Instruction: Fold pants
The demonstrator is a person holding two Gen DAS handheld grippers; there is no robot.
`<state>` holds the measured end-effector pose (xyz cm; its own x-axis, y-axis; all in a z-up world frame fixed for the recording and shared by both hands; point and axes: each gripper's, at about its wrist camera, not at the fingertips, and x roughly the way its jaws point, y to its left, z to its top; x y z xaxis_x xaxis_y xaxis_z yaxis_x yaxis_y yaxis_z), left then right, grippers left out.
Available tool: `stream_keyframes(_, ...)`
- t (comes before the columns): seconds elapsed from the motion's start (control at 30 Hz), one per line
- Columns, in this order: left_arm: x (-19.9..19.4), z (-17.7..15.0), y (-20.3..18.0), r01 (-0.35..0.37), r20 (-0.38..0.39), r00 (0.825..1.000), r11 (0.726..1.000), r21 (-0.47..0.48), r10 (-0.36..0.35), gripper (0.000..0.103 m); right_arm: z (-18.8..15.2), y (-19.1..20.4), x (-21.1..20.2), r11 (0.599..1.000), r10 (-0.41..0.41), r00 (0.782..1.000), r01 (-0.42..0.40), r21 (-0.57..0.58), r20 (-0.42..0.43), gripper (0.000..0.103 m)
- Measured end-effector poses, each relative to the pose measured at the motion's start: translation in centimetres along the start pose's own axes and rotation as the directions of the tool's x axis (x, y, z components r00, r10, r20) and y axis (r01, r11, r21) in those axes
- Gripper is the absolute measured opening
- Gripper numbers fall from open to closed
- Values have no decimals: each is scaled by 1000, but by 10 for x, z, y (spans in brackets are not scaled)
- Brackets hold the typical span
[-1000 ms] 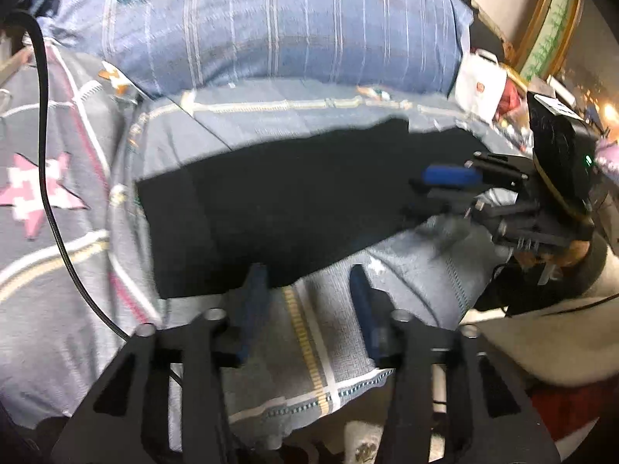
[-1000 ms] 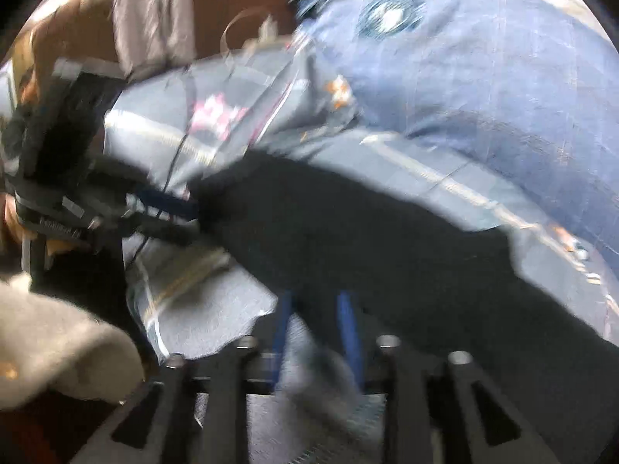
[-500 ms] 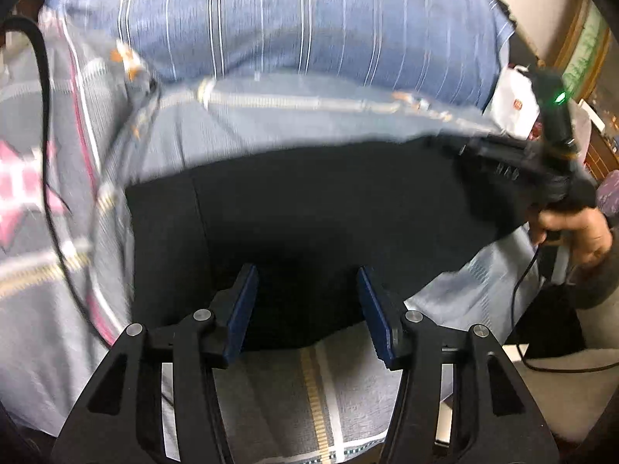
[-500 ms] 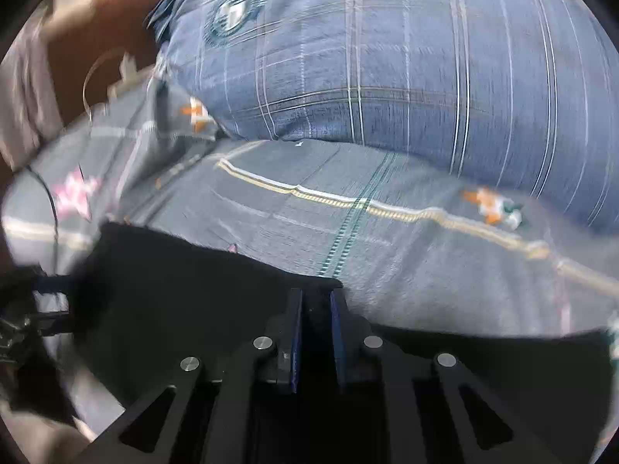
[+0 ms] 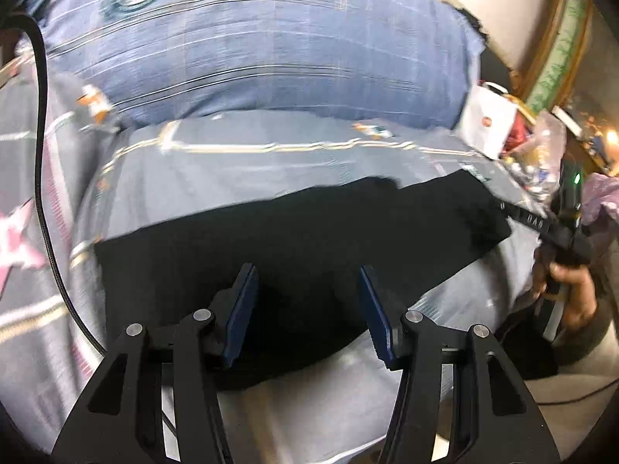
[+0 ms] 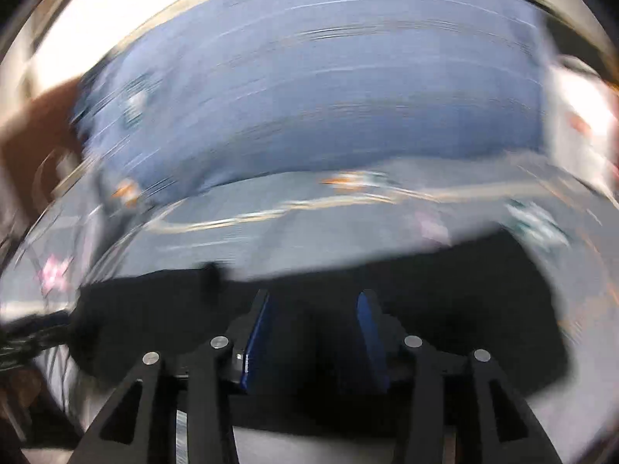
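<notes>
The black fabric pants (image 5: 294,239) lie flat on the grey patterned bedsheet (image 5: 271,162) of the bed, already folded into a broad dark slab. Its long axis runs left to right across both wrist views, with the large blue striped pillow (image 5: 251,50) beyond it.

The left gripper (image 5: 305,305) sits over the near edge of the slab, toward its left half; its jaws are spread wide and hold nothing, with dark cloth showing in the gap. The right gripper (image 6: 313,332) hangs over the right portion; in its own badly blurred view the jaws stand apart and appear empty. Seen from the left wrist, it reaches the slab's right end, but contact there cannot be confirmed.

Judgement: each jaw set is nearest its own end of the cloth, so any further fold would run across the long axis, end to end.

Containers: a white paper bag (image 5: 489,123) stands at the far right of the bed; its contents are too small to identify.
</notes>
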<state>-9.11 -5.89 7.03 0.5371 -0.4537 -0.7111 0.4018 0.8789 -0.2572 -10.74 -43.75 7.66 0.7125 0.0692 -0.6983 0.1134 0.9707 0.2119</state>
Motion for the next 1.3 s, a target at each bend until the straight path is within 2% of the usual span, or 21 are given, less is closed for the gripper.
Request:
stream_keyframes(0.1,23,12,-20,34,-11,999,999,24,-34,53,-11,-57,-7,982,-45,998,50,183,-35,44)
stream_keyframes(0.17,35,16,-29,44,-27,999,999,23,-44,53,-15,-81,-3,960,-61,997,73,270,-56,44)
stream_keyframes(0.3,47,17,-43,82,-54,995,996,18,-81,53,-15,-103,13,932,-28,998,45,360,-53,44)
stream_keyframes(0.37,48,16,-47,81,-65,995,996,25,-79,53,-8,-107,22,927,-27,1000,28,374,-8,44)
stream_keyframes(0.43,46,15,-46,69,-65,996,997,23,-67,53,1,-107,27,934,-16,1000,13,358,5,20)
stream_keyframes(0.47,43,14,-44,64,-62,996,998,17,-63,53,5,-107,27,935,-20,1000,16,353,7,4)
stream_keyframes(0.53,34,14,-35,53,-47,997,999,-6,-53,53,10,-103,12,939,-12,999,-5,344,47,4)
stream_keyframes(0.63,22,11,-20,43,-25,999,998,-48,-45,53,4,-95,-23,961,-90,993,65,270,82,4)
stream_keyframes(0.73,21,6,-8,30,-20,999,997,-72,-32,61,-12,-102,-21,959,-125,992,112,259,34,4)
stream_keyframes(0.83,20,1,-2,5,-27,1000,995,-97,-8,61,-20,-109,7,948,-134,986,156,278,-98,6)
stream_keyframes(0.93,8,-6,3,11,-7,1000,994,-107,-12,62,-17,-103,-9,942,-169,983,184,281,-77,10)
stream_keyframes(1.0,3,-8,10,-24,-9,1000,994,-109,23,62,-14,-99,-22,943,-180,982,187,274,-50,10)
stream_keyframes(1.13,-7,-12,28,-54,4,998,987,-153,55,62,-4,-75,-46,963,-154,988,145,229,21,11)
stream_keyframes(1.23,-14,-18,44,-83,12,996,979,-188,87,62,2,-41,-46,987,-21,999,16,157,35,16)
stream_keyframes(1.3,-16,-24,53,-92,5,995,971,-220,96,62,5,-9,-35,996,55,998,-56,75,23,21)
